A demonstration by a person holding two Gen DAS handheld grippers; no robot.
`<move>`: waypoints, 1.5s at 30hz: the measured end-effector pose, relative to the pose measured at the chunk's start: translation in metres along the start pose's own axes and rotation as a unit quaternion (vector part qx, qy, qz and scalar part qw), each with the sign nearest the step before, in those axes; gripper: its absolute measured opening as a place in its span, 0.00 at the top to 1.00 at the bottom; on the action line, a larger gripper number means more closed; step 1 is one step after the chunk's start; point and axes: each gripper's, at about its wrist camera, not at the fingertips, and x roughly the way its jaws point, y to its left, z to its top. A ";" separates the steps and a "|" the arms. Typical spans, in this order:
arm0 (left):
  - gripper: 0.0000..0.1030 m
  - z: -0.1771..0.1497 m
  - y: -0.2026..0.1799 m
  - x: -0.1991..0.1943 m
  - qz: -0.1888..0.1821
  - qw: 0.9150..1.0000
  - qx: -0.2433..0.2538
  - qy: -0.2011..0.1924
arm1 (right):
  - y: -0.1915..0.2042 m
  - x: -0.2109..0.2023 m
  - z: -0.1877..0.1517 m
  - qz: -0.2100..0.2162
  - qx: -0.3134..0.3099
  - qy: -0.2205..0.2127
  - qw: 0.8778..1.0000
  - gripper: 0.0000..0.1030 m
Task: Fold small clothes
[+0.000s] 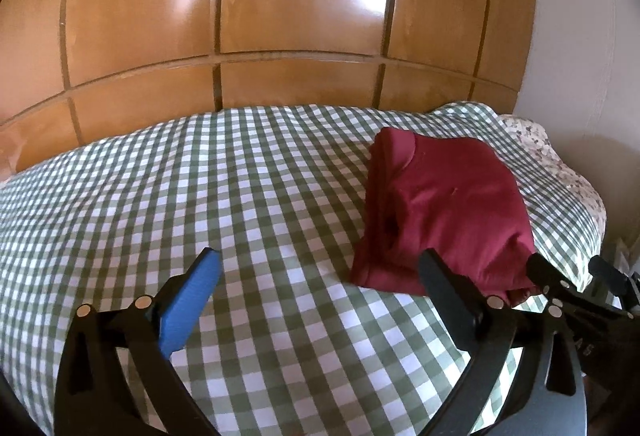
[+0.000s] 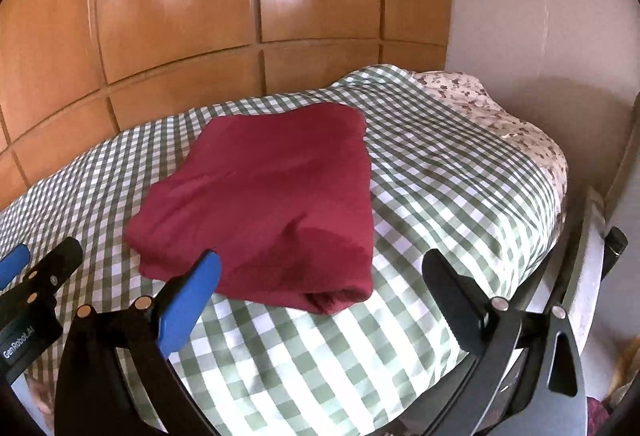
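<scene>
A dark red garment [image 1: 448,211] lies folded into a compact rectangle on the green-and-white checked bed cover [image 1: 224,195]. It also shows in the right wrist view [image 2: 272,195]. My left gripper [image 1: 320,260] is open and empty, held above the cover just left of the garment. My right gripper [image 2: 320,264] is open and empty, hovering at the garment's near edge. The right gripper's fingers [image 1: 560,280] show at the right edge of the left wrist view. The left gripper's fingers [image 2: 36,272] show at the left edge of the right wrist view.
A wooden panelled wardrobe [image 1: 280,15] stands right behind the bed. A floral pillow [image 2: 500,115] lies at the bed's right end against a white wall [image 2: 540,15]. The bed's right edge [image 2: 560,220] drops off beside a pale frame.
</scene>
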 end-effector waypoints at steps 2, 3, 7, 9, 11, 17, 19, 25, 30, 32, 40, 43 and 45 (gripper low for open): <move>0.04 0.000 0.000 -0.003 0.005 1.000 0.001 -0.002 | 0.002 -0.002 -0.001 0.004 -0.002 -0.002 1.000 0.02; 0.04 0.000 0.000 -0.003 0.008 1.000 0.003 -0.002 | 0.003 -0.002 -0.001 0.005 -0.002 -0.002 1.000 0.02; 0.04 0.001 0.003 -0.007 0.014 1.000 -0.003 -0.002 | 0.001 -0.004 0.000 0.007 0.007 -0.004 1.000 0.02; 0.04 0.001 0.004 -0.008 0.015 1.000 -0.005 -0.002 | -0.001 -0.005 0.001 0.006 0.011 -0.007 1.000 0.02; 0.04 0.001 0.003 -0.009 0.017 1.000 -0.003 -0.002 | -0.002 -0.007 0.002 0.004 0.014 -0.010 1.000 0.02; 0.04 0.001 -0.001 -0.010 0.020 1.000 0.002 -0.002 | -0.004 -0.006 0.002 0.005 0.015 -0.008 1.000 0.02; 0.04 0.001 -0.002 -0.010 0.021 1.000 0.003 -0.001 | -0.004 -0.004 0.002 0.006 0.015 -0.005 1.000 0.02; 0.04 0.001 -0.003 -0.009 0.022 1.000 0.004 -0.005 | -0.005 -0.002 0.001 0.006 0.017 -0.003 1.000 0.02; 0.04 0.000 -0.003 -0.009 0.024 1.000 0.004 -0.004 | -0.005 -0.001 -0.001 0.007 0.016 -0.001 1.000 0.02; 0.04 0.000 -0.003 -0.009 0.023 1.000 0.004 -0.005 | -0.005 0.000 -0.001 0.008 0.016 0.000 1.000 0.02; 0.04 0.001 -0.003 -0.010 0.020 1.000 0.004 -0.008 | -0.005 -0.001 -0.001 0.009 0.018 0.000 1.000 0.02; 0.04 0.003 -0.003 -0.013 0.021 1.000 0.003 -0.012 | -0.005 -0.001 -0.001 0.009 0.016 -0.002 1.000 0.02; 0.04 0.004 -0.003 -0.014 0.020 1.000 0.004 -0.014 | -0.005 -0.001 -0.001 0.010 0.016 -0.003 1.000 0.02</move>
